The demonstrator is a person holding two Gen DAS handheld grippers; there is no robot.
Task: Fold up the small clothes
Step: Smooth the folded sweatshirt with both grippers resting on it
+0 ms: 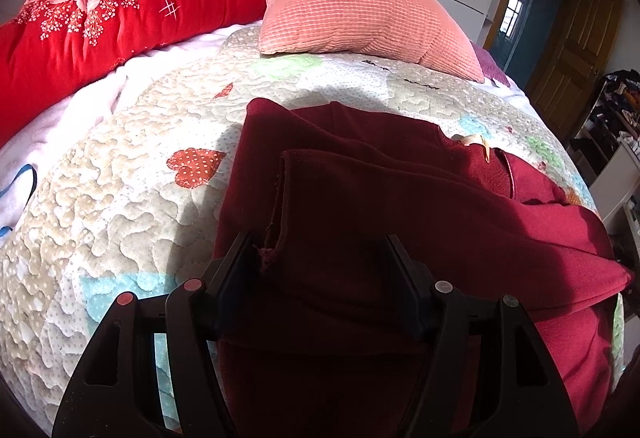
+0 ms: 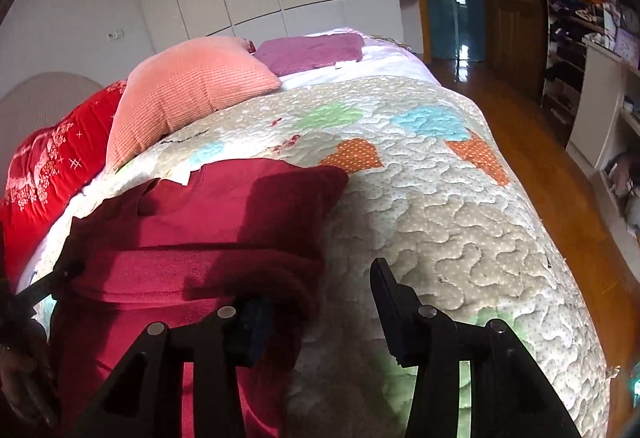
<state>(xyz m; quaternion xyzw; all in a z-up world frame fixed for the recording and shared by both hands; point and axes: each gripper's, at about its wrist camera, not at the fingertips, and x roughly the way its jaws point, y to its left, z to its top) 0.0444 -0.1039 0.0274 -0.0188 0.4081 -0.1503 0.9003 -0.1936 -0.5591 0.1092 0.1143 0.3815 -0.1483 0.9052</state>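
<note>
From the left wrist we see our left tongs (image 1: 320,258) spread wide over the dark red garment (image 1: 400,198), which lies folded on the quilted bed (image 1: 132,174). From the right wrist, our right tongs (image 2: 320,302) stand open at the garment's (image 2: 224,206) right edge, gripping nothing; a pink pillow (image 2: 188,94) sits beyond.

The quilted cream bedspread with heart patches (image 2: 460,222) lies bare to the right of the dark red fleece garment (image 2: 224,230), giving open room out to the bed's edge, where the wooden floor (image 2: 532,142) runs beside it. Left of the garment, another bare strip of bedspread reaches a rolled red floral quilt (image 1: 100,22). Beyond the garment, a salmon-pink ribbed pillow (image 1: 360,10) blocks the head end, with open bedspread between the two. A cluttered open shelf unit (image 2: 576,22) stands well apart across the floor.
</note>
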